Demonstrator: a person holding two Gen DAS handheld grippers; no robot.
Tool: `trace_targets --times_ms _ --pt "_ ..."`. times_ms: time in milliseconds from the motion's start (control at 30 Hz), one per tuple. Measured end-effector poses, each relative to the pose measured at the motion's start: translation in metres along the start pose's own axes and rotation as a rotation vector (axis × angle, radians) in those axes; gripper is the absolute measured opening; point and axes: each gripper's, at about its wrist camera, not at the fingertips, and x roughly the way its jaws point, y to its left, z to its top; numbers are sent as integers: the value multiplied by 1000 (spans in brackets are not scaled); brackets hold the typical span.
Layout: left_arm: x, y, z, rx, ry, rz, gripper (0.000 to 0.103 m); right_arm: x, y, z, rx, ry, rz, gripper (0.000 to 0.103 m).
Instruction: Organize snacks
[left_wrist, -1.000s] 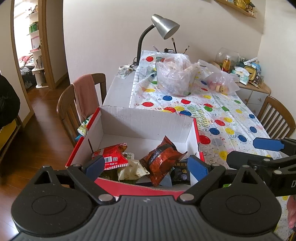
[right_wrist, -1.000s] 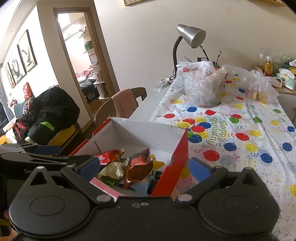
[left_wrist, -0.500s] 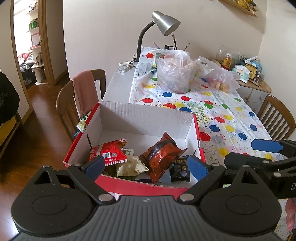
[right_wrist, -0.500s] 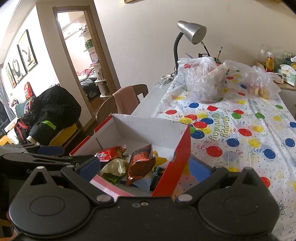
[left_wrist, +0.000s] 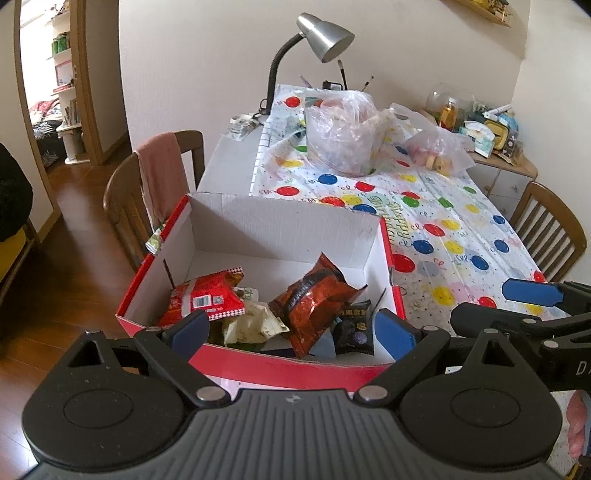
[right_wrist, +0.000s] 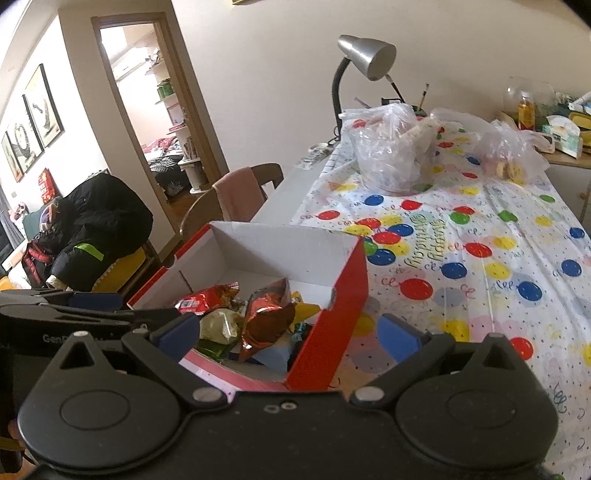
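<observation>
1. Presently, the snack packets lie heaped together in the near half of an open red cardboard box with a white interior (left_wrist: 280, 236); the far half is bare. The box sits at the near left corner of the table, on a white tablecloth printed with coloured balloons (left_wrist: 454, 236).
2. Contents noted: a red foil packet with a barcode label (left_wrist: 205, 297) at near left, a crumpled copper-red foil bag (left_wrist: 316, 299) standing at centre, a pale cream wrapper (left_wrist: 251, 325) between them, and a small black packet (left_wrist: 354, 326) at near right.
3. Judgement: the packets are gathered in the box, loose and unsorted.
4. Left gripper (left_wrist: 291, 330): held level just over the near wall of the box, pointing into it, jaws apart and holding nothing.
5. Right gripper (right_wrist: 288, 334): held beside the left one, straddling the near right corner of the box, jaws likewise apart and holding nothing.
6. Two clear plastic bags of food (left_wrist: 343, 136) stand far across the table, well apart from the box.
</observation>
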Motion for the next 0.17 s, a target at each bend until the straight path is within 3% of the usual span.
trace_targets --times_ms 167 --pt "2 -8 -1 13 11 -12 97 -4 -10 -5 20 3 -22 103"
